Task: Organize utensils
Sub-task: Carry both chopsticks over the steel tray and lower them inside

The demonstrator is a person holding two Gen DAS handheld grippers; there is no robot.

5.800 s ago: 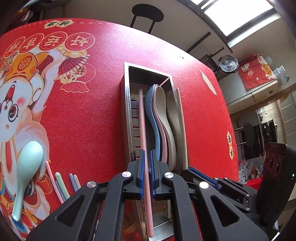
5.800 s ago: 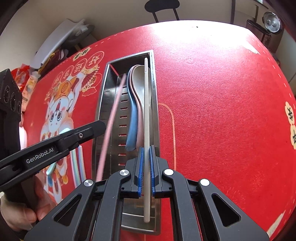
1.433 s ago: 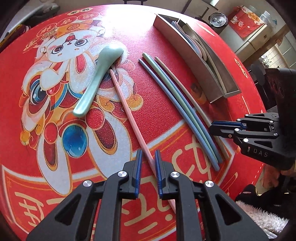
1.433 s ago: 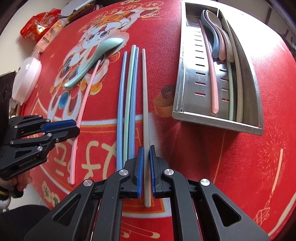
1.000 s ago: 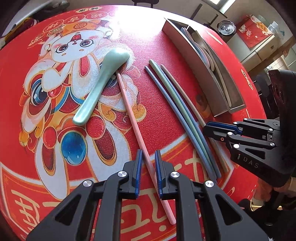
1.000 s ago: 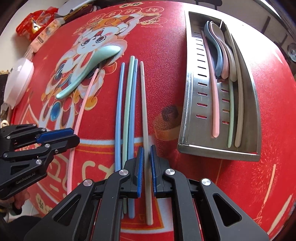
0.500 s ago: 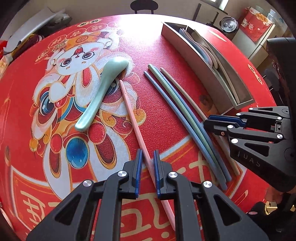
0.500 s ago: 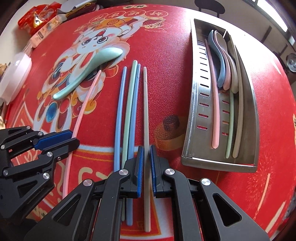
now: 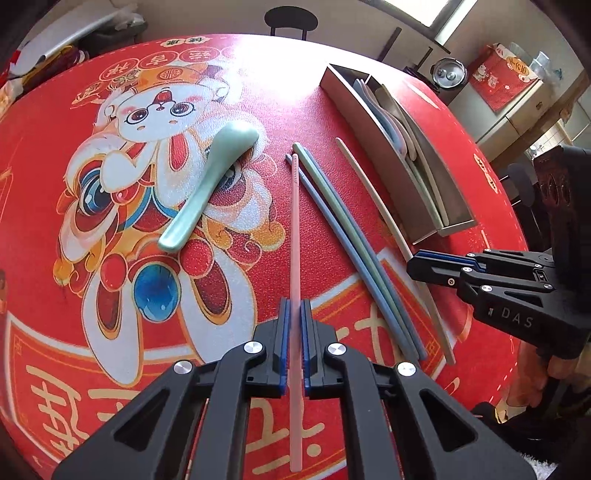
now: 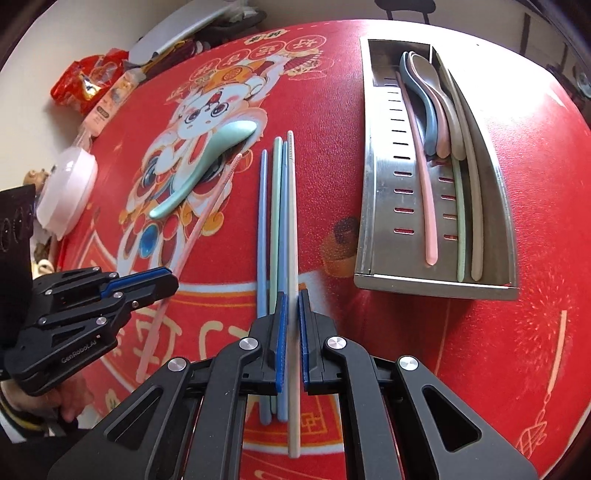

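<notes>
My left gripper (image 9: 293,314) is shut on a pink chopstick (image 9: 294,229) and holds it lifted, pointing forward over the red tablecloth. My right gripper (image 10: 290,299) is shut on a beige chopstick (image 10: 291,206), also raised off the cloth. Two blue chopsticks (image 10: 263,221) and a green one (image 10: 275,206) lie side by side on the cloth. A mint green spoon (image 9: 207,181) lies to their left. The steel utensil tray (image 10: 373,184) at the right holds spoons (image 10: 432,107) and pink, green and beige chopsticks.
The round table has a red cloth with a cartoon print (image 9: 147,122). A white lidded bowl (image 10: 68,188) and snack packets (image 10: 85,85) sit at the far left edge. A chair (image 9: 291,20) stands beyond the table.
Both grippers have closed on their chopsticks and lifted them off the cloth. The pink chopstick now points straight ahead; the beige one has separated from the blue and green ones.
</notes>
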